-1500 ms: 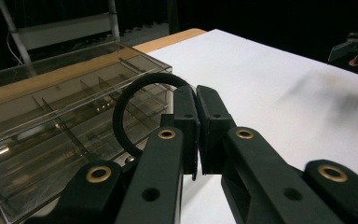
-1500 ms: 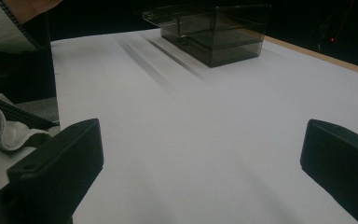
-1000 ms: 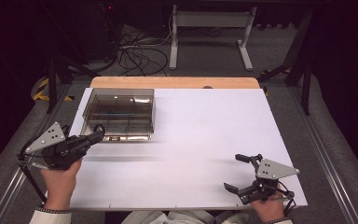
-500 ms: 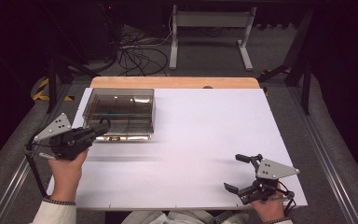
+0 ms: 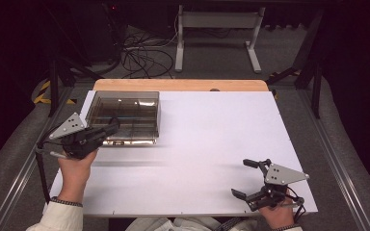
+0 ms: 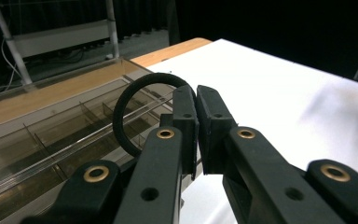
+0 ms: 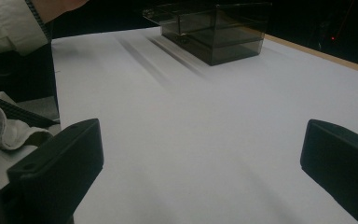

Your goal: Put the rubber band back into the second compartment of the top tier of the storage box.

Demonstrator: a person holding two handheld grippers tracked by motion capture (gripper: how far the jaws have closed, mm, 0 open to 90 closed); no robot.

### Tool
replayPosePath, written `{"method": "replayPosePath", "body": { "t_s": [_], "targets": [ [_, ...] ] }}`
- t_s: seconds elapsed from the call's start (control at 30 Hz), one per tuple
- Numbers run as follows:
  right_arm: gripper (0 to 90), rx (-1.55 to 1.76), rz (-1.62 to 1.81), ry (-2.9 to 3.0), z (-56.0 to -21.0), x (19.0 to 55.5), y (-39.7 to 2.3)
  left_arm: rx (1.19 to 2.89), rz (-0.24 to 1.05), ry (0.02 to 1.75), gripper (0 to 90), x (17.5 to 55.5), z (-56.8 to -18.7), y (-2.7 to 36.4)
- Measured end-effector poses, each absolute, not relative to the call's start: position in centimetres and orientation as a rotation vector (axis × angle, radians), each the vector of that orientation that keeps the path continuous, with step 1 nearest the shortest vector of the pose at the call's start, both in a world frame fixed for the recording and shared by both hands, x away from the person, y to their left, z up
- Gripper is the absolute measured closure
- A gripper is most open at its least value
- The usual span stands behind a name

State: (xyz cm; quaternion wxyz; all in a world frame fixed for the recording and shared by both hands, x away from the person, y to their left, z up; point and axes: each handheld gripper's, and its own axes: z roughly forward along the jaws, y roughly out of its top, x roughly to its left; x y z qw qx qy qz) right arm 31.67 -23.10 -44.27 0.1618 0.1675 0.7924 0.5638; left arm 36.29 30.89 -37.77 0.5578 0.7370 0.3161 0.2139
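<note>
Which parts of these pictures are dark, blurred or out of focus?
High view: the white table is brightly lit and the floor behind is dark. Left gripper view: the left tool and its black ring are sharp, with a blurred shadow patch at right. Right gripper view: the right tool is soft and the clear box is dim.

Ring (image 6: 121, 107): black. Box (image 5: 125, 115): clear, smoke-brown, with clear dividers. Table (image 5: 212, 144): white top, with a light wood strip along the far edge. Left gripper (image 5: 112, 128) and right gripper (image 5: 250, 178): black, each with a grey plate; brass-coloured rivets on the left one. Sleeve (image 5: 62, 219): white, with a dark checked cuff.
</note>
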Motion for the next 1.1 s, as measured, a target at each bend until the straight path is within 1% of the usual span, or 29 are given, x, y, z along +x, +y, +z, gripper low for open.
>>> {"method": "replayPosePath", "body": {
  "t_s": [0.23,0.5,0.8,1.1],
  "targets": [
    [0.1,0.48,1.61,2.263,-44.3,31.7,-23.2,1.748,0.501,0.756,86.5,37.4,-38.6,30.4],
    [0.1,0.484,1.613,2.264,-44.3,31.7,-23.2,1.776,0.527,0.772,86.3,38.4,-39.3,30.2],
    [0.1,0.486,1.614,2.267,-44.3,31.8,-23.2,1.753,0.515,0.81,86.3,38.9,-40.3,30.4],
    [0.1,0.486,1.612,2.267,-44.4,31.8,-23.3,1.785,0.533,0.804,86.3,39.1,-40.6,30.3]
  ]
}}
